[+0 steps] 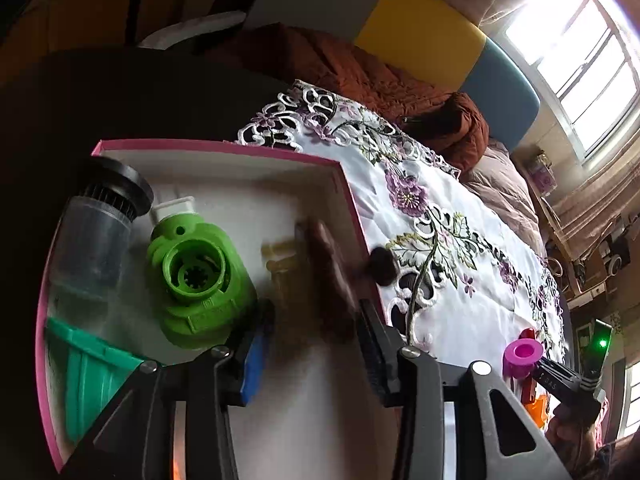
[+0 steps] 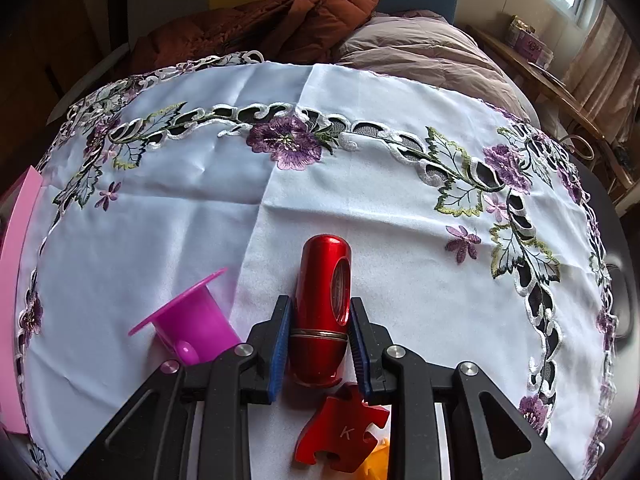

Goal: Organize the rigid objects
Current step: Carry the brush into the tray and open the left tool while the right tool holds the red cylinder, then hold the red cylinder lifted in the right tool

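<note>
red cylinder [image 2: 320, 312]: it's sitting right between your right gripper [image 2: 320, 340] fingers, lying on the white cloth [image 2: 360, 208] with its rounded end pointing away from you. Both blue pads [image 2: 279, 344] look like they're on its sides or a hair off; I can't swear it's fully pinched yet, so I'd call it closed on it but check the squeeze before you lift.

grip tip: the pads sit around the brass ring near the middle, which looks like a good balance point. It's smooth metal, so I'd guess it can slip or roll; squeeze square, lift straight up, don't twist.

red puzzle piece [image 2: 340, 432]: just below the right claw, close to the cylinder's near end. Lift clear so you don't drag it along.

magenta cup [image 2: 188, 328]: tipped on its side just left of the right claw's left finger. Don't sweep left low on the way out.

pink box [image 1: 224, 168]: that's my guess for the drop spot, off to the left of the right claw and under your left one.

left gripper [image 1: 308, 344]: wide open, hovering over the box's right edge, holding nothing. A brown object [image 1: 328, 264] just ahead of it is blurred, can't tell what it is.

box contents: green part [image 1: 192, 276], clear canister [image 1: 96, 232], teal bin [image 1: 92, 376] fill the left of it. The free floor is nearest the left claw, so aim the cylinder there.
</note>
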Demonstrator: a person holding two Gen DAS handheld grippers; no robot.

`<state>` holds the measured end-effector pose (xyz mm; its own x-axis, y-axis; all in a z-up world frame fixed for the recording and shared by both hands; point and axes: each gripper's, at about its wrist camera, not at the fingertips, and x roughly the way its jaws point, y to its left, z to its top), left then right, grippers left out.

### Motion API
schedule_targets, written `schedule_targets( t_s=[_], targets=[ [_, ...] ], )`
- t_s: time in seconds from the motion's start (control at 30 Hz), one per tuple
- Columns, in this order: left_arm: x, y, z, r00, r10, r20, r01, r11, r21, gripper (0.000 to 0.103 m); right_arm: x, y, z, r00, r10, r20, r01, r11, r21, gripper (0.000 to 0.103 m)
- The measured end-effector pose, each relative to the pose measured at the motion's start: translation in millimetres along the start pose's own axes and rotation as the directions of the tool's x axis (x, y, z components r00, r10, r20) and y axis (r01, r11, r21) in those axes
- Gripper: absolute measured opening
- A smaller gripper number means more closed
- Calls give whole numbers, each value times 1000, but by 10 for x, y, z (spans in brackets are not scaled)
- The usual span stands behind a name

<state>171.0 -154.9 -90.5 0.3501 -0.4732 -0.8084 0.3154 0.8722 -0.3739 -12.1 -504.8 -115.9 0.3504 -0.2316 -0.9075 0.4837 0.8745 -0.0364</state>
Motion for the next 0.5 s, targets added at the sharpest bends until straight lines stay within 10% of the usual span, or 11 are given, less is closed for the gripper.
schedule_targets(
  t_s=[0.5],
  targets=[
    [-524,-92,-406,995,67,76,-78,987,143,45,-7,7,-4,1000,-2,5,2,1000,-5,28]
  ],
)
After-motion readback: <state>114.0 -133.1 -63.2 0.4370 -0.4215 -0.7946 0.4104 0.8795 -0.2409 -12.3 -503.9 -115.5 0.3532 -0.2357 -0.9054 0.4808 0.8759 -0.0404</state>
